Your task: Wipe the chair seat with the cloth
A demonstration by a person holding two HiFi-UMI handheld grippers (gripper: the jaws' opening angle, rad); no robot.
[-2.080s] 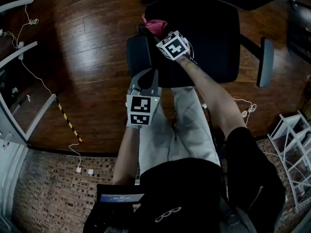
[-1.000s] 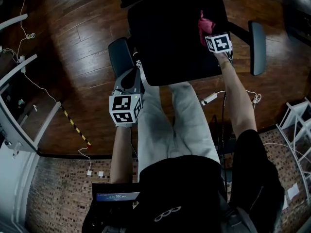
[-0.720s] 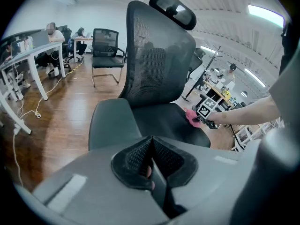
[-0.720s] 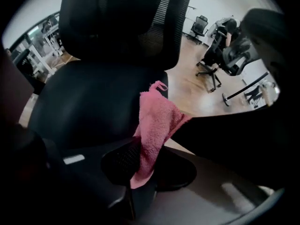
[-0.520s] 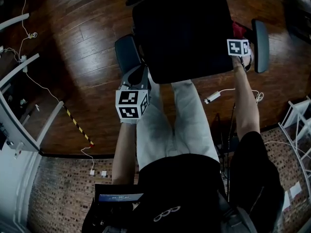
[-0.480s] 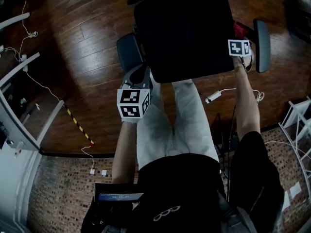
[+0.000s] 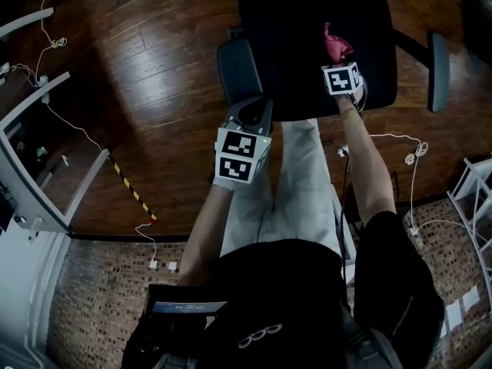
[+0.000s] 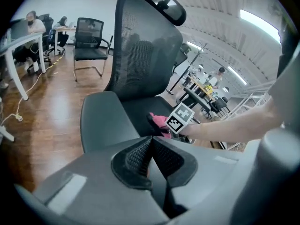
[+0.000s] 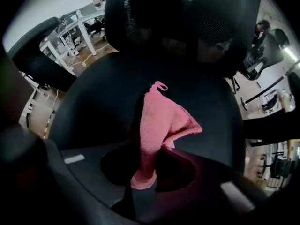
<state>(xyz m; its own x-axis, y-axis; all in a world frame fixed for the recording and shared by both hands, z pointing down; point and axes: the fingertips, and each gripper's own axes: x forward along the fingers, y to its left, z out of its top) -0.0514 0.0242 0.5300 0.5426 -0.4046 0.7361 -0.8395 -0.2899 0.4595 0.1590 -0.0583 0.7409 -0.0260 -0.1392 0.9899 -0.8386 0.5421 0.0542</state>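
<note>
Right gripper view: right gripper point(image 9: 143, 179) clamps the soft pink terry cloth point(image 9: 158, 121) by its bunched end. Looks limp and light, draping onto the black padded chair seat point(image 9: 93, 102). Left gripper point(image 8: 151, 156) closed, empty.

The cloth point(image 9: 157, 121) is pink. The seat point(image 7: 300, 21) is black. The floor point(image 7: 146, 60) is brown wood, with yellow and black striped tape point(image 7: 132, 188) on it. The left gripper point(image 8: 151, 142) is grey. It and the right gripper point(image 9: 147, 159) have cubes point(image 7: 241, 156) with black and white squares.

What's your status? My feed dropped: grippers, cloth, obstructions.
Right gripper shut on pink cloth, over chair seat. Left gripper shut, empty, by seat's front corner. Seat otherwise bare.
</note>
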